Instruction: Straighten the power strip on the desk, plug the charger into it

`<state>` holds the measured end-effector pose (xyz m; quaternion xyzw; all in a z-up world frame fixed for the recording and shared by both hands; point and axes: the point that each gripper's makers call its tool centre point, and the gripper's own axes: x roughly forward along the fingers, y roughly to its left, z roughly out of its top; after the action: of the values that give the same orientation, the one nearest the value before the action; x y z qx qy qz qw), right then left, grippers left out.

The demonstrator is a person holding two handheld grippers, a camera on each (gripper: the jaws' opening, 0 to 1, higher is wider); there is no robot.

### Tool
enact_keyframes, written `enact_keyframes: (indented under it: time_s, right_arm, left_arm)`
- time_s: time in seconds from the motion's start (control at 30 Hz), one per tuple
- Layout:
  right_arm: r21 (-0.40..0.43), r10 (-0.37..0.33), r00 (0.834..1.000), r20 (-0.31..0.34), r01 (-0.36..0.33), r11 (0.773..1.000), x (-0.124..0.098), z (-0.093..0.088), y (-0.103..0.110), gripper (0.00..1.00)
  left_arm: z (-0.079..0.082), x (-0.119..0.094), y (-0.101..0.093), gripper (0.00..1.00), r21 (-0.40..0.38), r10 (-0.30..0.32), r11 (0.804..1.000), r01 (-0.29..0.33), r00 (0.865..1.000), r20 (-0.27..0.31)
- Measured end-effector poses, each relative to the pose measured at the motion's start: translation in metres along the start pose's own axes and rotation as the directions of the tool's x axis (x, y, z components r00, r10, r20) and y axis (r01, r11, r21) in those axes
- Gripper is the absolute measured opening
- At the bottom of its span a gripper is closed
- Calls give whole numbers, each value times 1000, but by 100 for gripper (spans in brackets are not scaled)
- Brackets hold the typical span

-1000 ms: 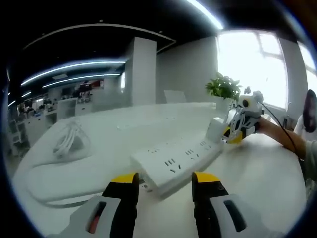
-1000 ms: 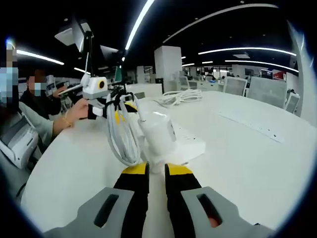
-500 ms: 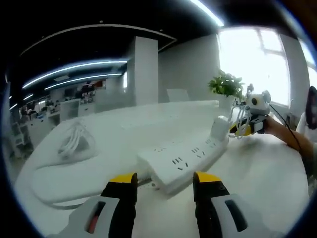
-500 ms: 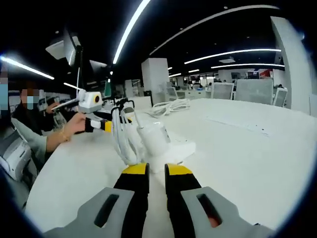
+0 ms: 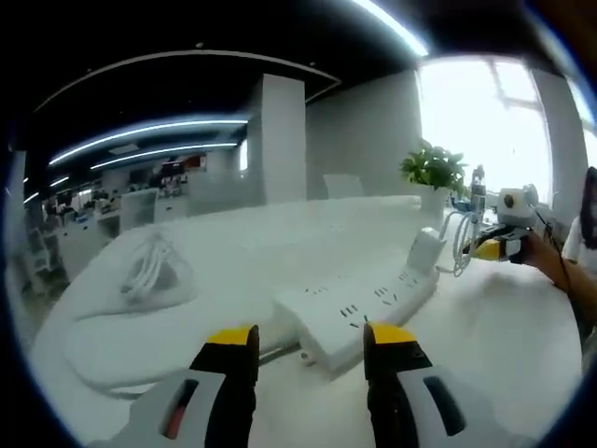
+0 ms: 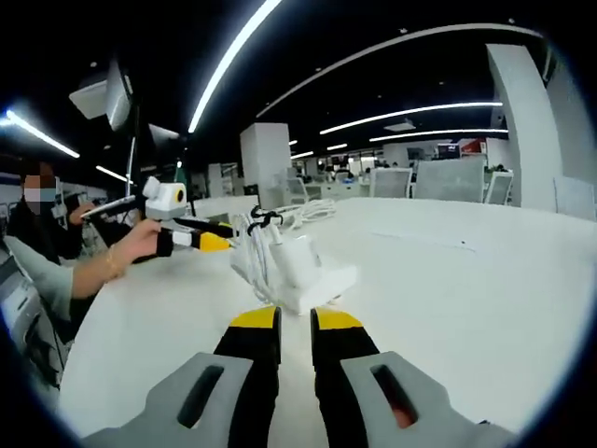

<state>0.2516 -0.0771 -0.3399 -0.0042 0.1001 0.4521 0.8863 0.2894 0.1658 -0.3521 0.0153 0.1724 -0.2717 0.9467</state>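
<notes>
A white power strip [image 5: 359, 308] lies on the white desk [image 5: 485, 345], one end just beyond my left gripper [image 5: 311, 338], whose jaws stand open with nothing between them. A white charger [image 5: 424, 250] stands upright in the strip's far end, its white cord [image 5: 457, 254] looped beside it. My right gripper [image 5: 494, 246], held by a hand, hovers past that end. In the right gripper view, the charger [image 6: 300, 259] and its bundled cord [image 6: 254, 250] sit on the strip [image 6: 312, 285], a short way ahead of my right gripper [image 6: 297, 322], shut on nothing. My left gripper [image 6: 207, 242] comes in from the left.
A coil of white cable [image 5: 149, 271] lies on the desk at the left, seen also as a coil of white cable [image 6: 308, 213] behind the strip. A potted plant [image 5: 434, 168] stands by the window. A person's hand [image 6: 131, 247] holds the left gripper. Office desks and chairs lie beyond.
My right gripper has drawn back from the charger, which stays standing in the strip. The left gripper's view has pulled back and shifted, so the strip looks farther off.
</notes>
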Motion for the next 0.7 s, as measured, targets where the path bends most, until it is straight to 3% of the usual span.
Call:
enact_keyframes:
  time_s: [0.1, 0.23, 0.33, 0.4, 0.5, 0.6, 0.7]
  right_arm:
    - [17, -55, 998, 11, 55, 998, -7, 3, 2, 12]
    - [-16, -147, 989, -27, 147, 989, -21, -5, 12, 12]
    - [54, -190, 980, -53, 193, 980, -32, -15, 27, 13]
    - [131, -162, 986, -26, 164, 978, -40, -16, 51, 13]
    - [226, -145, 989, -16, 144, 963, -50, -15, 66, 13]
    - [216, -151, 988, -27, 153, 964, -59, -18, 74, 13]
    - [169, -196, 980, -39, 200, 965, -69, -20, 75, 14]
  left_arm:
    - [0, -10, -5, 46, 13, 11, 1000, -11, 1000, -7]
    - [-2, -38, -26, 46, 15, -2, 1000, 2, 1000, 6]
    - [-2, -58, -40, 46, 22, -1, 1000, 1, 1000, 23]
    - [-3, -74, -52, 46, 32, 1, 999, -2, 1000, 29]
    - [0, -94, -64, 47, 79, 18, 997, -22, 999, 47]
    - [-1, -113, -81, 47, 113, 23, 993, -30, 997, 67]
    - [-5, -126, -95, 47, 94, 14, 995, -22, 996, 86]
